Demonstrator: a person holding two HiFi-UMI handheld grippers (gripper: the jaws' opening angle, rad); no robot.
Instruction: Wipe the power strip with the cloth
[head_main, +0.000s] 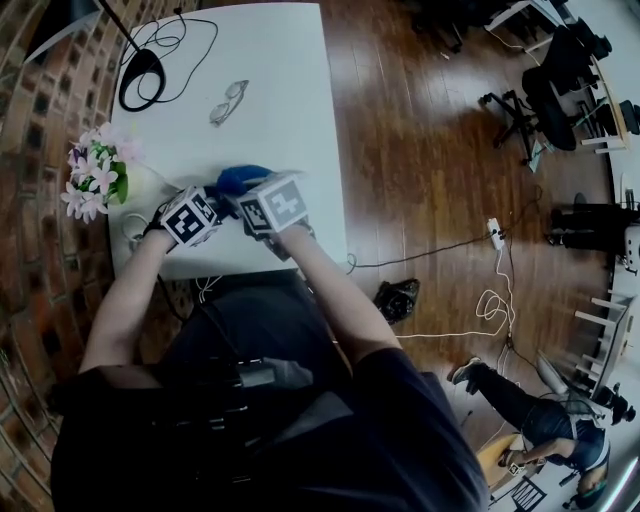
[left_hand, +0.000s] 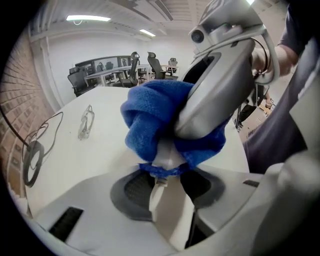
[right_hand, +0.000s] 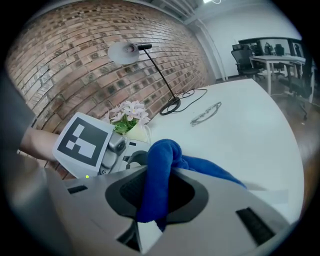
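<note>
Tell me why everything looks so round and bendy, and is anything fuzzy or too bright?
Head view: the wide lens curves the table edges and brick wall; its top glares white. Left gripper view: black round corners, the blue cloth looms big and a bit soft, ceiling light washed out. Right gripper view: the brick wall bows outward, far desks look hazy.

1. Strip (left_hand: 168, 156), ahead of left gripper (left_hand: 167, 195): largely swallowed by cloth (left_hand: 150, 120).
2. Right gripper (right_hand: 150, 215): jaw tips lost under cloth.
3. Head view: both grippers' cubes cover strip.
</note>
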